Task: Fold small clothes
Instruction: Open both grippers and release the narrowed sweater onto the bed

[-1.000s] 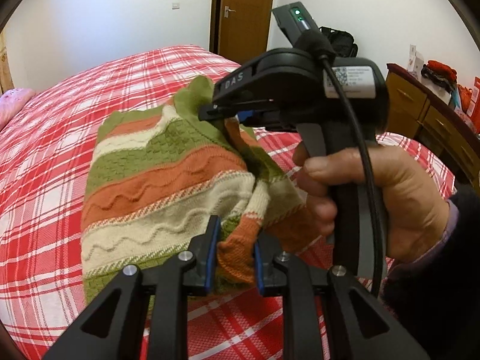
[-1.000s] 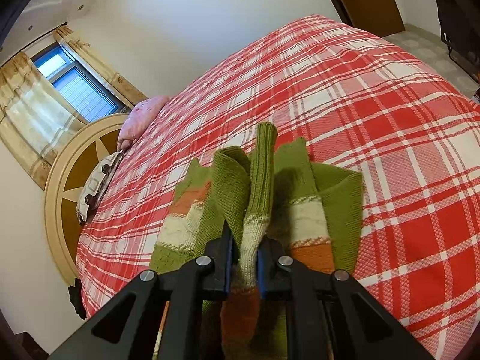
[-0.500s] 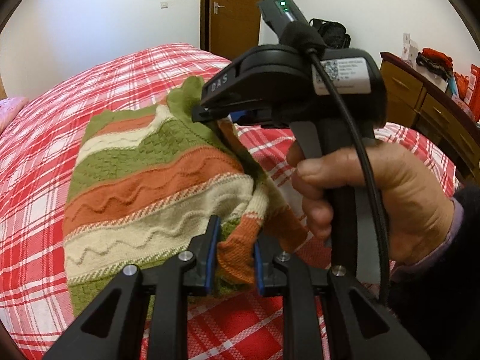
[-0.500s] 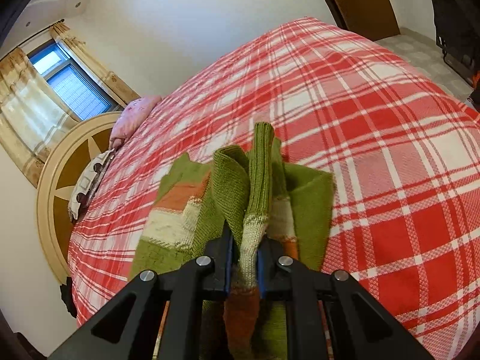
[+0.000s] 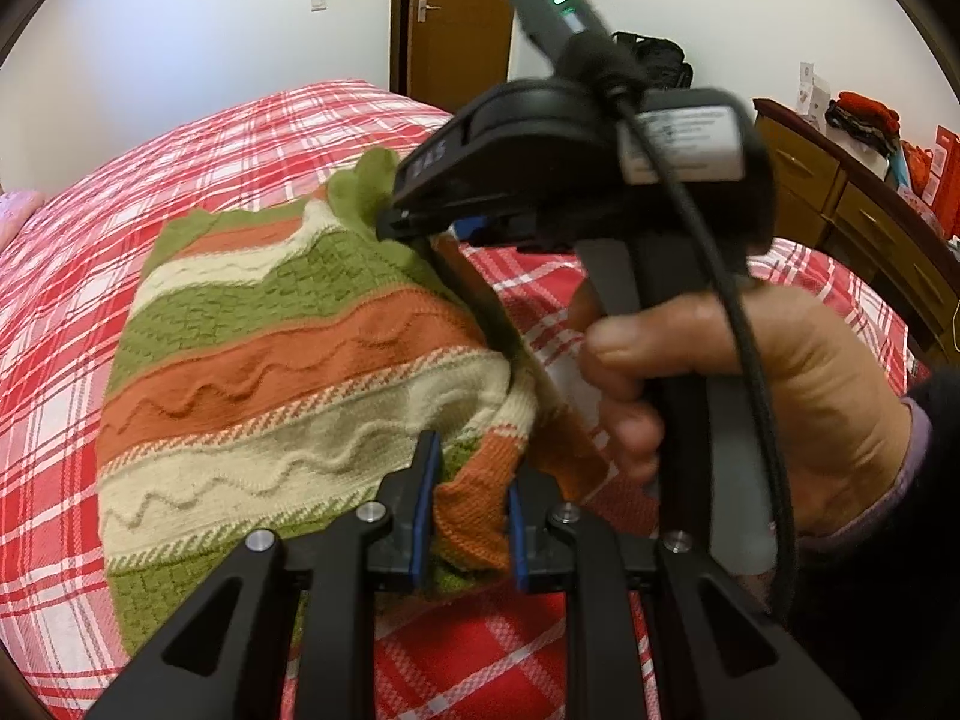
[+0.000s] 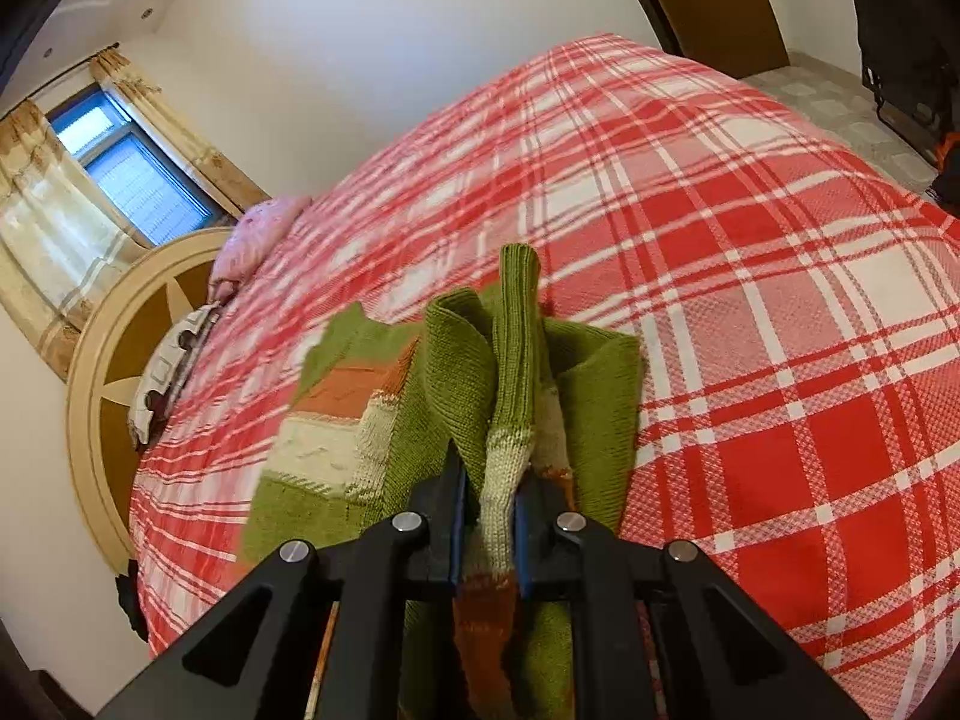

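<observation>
The right tool (image 6: 485, 516) pinches a fold of the striped sweater (image 6: 372, 420), green, cream and orange, its pads pressed on the knit. A green cuff sticks up past the tips. The sweater lies bunched on the red plaid bed (image 6: 750, 312). Far left are a window (image 6: 129, 174), a pink pillow (image 6: 252, 234) and the round headboard (image 6: 96, 396).

One sweater, two grippers, one bed.

I count one striped knit sweater (image 5: 288, 372) in green, orange and cream at centre frame, two grippers, the left gripper (image 5: 468, 516) at the bottom and the right gripper (image 5: 420, 222) upper centre, one hand (image 5: 750, 396) at right, one plaid bedspread (image 6: 750, 276), one door (image 5: 462, 18) at top, one window (image 6: 126, 174) at left, and one pink pillow (image 6: 252, 234).
</observation>
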`<state>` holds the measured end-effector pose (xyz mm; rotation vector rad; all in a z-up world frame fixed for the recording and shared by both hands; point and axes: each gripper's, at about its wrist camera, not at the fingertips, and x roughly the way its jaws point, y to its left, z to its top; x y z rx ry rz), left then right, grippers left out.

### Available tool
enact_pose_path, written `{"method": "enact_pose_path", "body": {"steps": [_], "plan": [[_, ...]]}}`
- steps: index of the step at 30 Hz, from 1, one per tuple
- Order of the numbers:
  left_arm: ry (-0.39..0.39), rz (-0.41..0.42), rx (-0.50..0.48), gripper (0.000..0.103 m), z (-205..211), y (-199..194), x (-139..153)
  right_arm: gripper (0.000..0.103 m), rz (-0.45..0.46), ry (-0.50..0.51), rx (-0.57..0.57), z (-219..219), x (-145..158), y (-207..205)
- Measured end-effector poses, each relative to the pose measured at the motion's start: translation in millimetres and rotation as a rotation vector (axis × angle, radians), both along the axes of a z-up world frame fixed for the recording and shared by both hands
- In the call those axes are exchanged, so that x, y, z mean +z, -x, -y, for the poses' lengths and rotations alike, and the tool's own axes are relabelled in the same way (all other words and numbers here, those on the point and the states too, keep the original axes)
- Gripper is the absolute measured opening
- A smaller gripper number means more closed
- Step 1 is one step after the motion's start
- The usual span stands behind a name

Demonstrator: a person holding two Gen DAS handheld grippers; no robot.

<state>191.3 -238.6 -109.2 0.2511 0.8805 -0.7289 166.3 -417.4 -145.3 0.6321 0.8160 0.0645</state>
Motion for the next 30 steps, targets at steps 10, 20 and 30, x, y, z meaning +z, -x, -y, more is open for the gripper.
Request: {"method": "enact_pose_path", "body": {"steps": [10, 20, 30], "plan": [[0.001, 0.003, -0.010, 0.050, -43, 0, 11, 0.015, -0.007, -0.083, -0.027, 16, -8, 13], [0.081, 0.061, 0.060, 0.078, -110, 4, 32, 0.021, 0.089, -0.013, -0.012, -8, 45, 111], [0.020, -0.005, 0.236, 0.078, -137, -20, 9, 0.061, 0.091, -0.045, 0.037, -53, 28, 146]]}}
